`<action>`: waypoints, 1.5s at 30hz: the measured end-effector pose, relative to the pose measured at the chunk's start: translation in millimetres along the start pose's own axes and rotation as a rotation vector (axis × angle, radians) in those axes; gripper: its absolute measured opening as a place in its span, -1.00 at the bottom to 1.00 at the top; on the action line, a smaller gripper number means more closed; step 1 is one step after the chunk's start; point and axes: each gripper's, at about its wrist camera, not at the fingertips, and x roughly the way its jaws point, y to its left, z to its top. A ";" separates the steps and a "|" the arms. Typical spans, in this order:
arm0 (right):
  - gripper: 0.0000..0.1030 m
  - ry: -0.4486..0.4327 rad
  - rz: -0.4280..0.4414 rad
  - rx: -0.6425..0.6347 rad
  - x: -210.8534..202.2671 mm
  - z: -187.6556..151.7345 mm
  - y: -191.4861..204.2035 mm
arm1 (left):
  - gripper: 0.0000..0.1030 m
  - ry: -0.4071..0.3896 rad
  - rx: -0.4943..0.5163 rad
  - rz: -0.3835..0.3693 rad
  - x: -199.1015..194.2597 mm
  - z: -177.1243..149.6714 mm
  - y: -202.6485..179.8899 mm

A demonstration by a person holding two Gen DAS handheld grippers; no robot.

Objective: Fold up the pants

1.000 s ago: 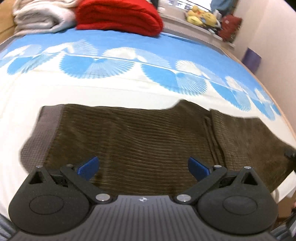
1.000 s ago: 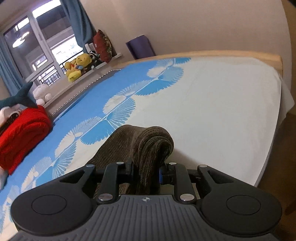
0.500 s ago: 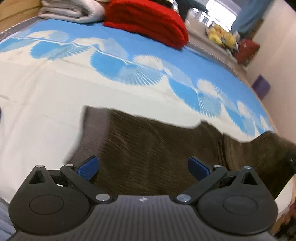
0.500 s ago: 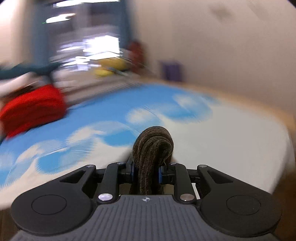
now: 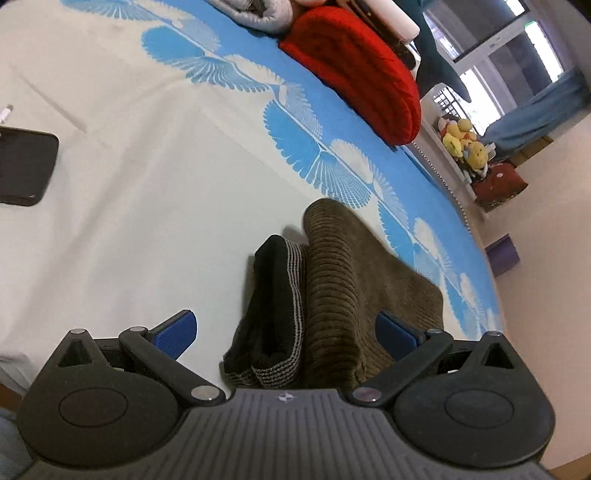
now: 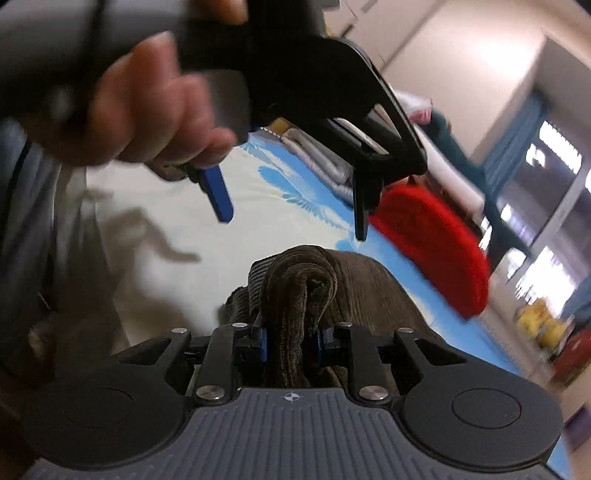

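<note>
The brown corduroy pants (image 5: 343, 280) lie on the bed with their dark ribbed waistband (image 5: 277, 291) bunched toward me. My left gripper (image 5: 284, 332) is open, its blue pads either side of the waistband end, just above the cloth. In the right wrist view my right gripper (image 6: 291, 341) is shut on a thick fold of the pants (image 6: 295, 284) and holds it lifted. The left gripper (image 6: 291, 218) hangs open above that fold, held by a hand (image 6: 147, 107).
A red folded blanket (image 5: 354, 70) and grey bedding (image 5: 258, 11) lie at the far side of the bed. A black phone-like slab (image 5: 22, 166) lies on the sheet (image 5: 147, 184) at left. Soft toys (image 5: 463, 142) sit on the window ledge.
The right gripper carried the pant-leg fold across toward the waistband end. The left gripper swung round and now faces along the pants, with the cloth bunched up between its pads.
</note>
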 end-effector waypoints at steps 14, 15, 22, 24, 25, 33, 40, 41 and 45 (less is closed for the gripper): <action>-0.50 -0.070 -0.101 0.006 -6.0 17.0 3.1 | 0.99 -0.023 0.088 -0.050 3.1 -11.0 -18.0; -0.42 -0.034 -0.040 -0.022 -0.6 13.9 10.5 | 0.99 -0.022 0.079 -0.032 4.3 -10.5 -15.2; 0.38 -0.044 0.247 0.146 -31.8 -0.8 -1.9 | 1.00 0.032 0.222 0.158 20.8 -21.4 -15.9; 0.33 -0.002 0.288 0.252 -38.5 -1.2 -30.4 | 1.00 0.031 0.256 0.178 21.5 -26.1 -14.3; 0.26 0.015 0.289 0.333 -44.2 -2.1 -51.0 | 1.00 0.032 0.269 0.182 20.2 -27.0 -14.2; -0.24 0.290 0.202 0.545 -37.5 -52.4 -118.0 | 1.00 0.066 0.358 0.242 13.4 -49.6 -11.1; -0.24 0.258 0.176 0.530 -48.1 -58.3 -108.1 | 0.99 0.009 0.330 0.226 -4.2 -43.3 -21.6; -0.24 0.252 0.173 0.555 -51.0 -53.7 -117.1 | 0.99 -0.028 0.340 0.222 -10.5 -39.4 -28.4; -0.23 0.151 0.125 0.568 -57.7 -28.7 -150.3 | 0.99 -0.135 0.355 0.191 -17.7 -13.0 -60.9</action>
